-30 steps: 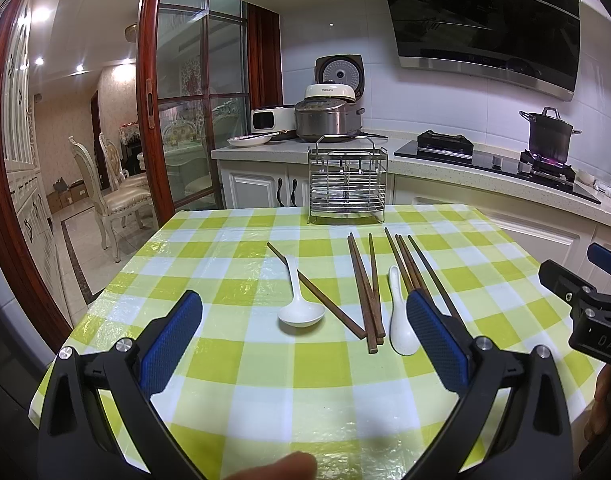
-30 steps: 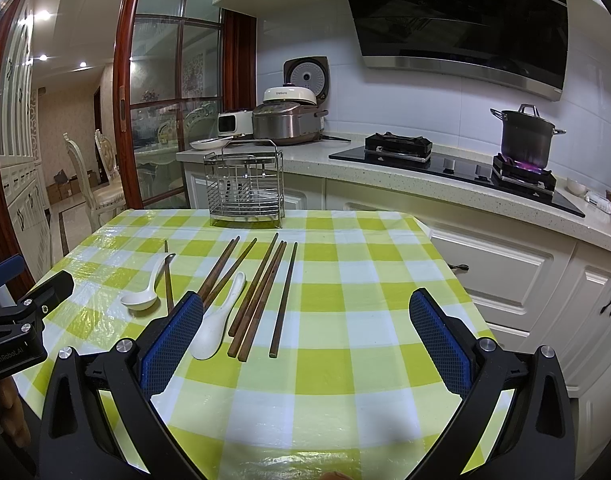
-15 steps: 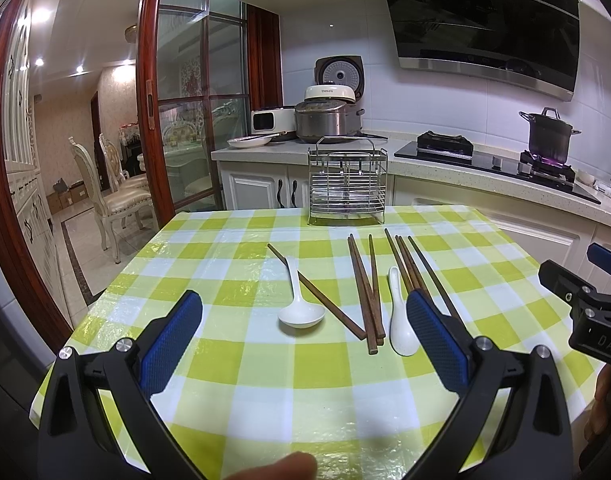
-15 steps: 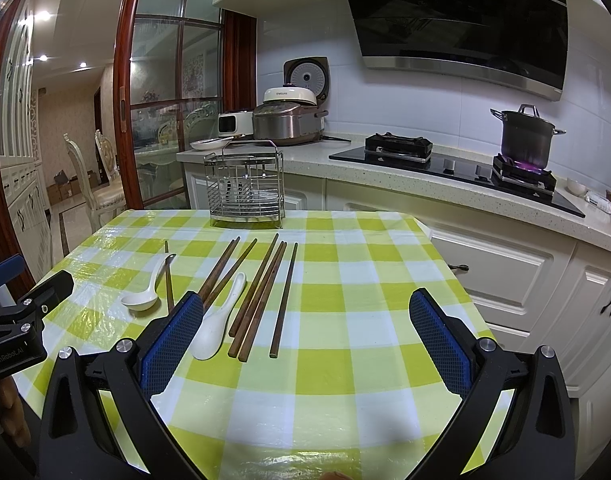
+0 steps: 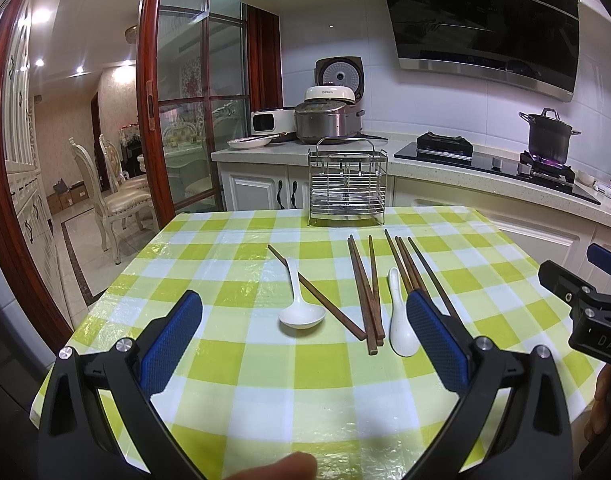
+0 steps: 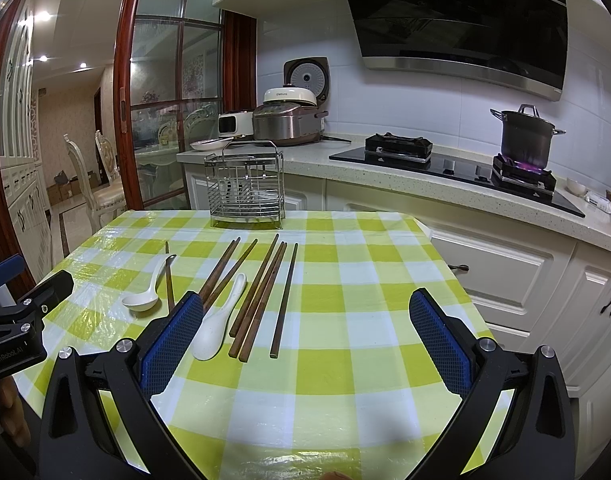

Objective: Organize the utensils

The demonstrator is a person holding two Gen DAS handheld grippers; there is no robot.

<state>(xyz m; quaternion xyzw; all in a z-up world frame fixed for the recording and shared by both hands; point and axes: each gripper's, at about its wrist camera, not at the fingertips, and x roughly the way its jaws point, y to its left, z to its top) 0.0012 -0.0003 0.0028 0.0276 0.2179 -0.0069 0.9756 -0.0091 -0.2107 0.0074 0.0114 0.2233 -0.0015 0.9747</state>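
Your left gripper (image 5: 303,338) hangs above the near part of the table (image 5: 241,392) with its blue-padded fingers (image 5: 171,342) spread wide and nothing between them; your right gripper (image 6: 305,338) does the same on its side, jaws wide apart and empty. The utensils lie loose on the green-and-white checked cloth, none of them touched by either tool. In your left view a white ladle-shaped spoon (image 5: 299,306) rests with its bowl toward you, its handle crossing a single brown chopstick (image 5: 317,294) that runs diagonally. To the right of that sits a bundle of chopsticks (image 5: 367,292) converging at their near ends, then a second white spoon (image 5: 399,320) just beside your right-hand finger pad, then another group of chopsticks (image 5: 415,268) partly hidden behind that pad. From your right view the same second spoon (image 6: 221,322) lies next to the left pad, with three or four chopsticks (image 6: 261,298) fanned beside it. The wire utensil rack (image 5: 347,184) stands upright at the far edge of the table, well apart from the utensils.
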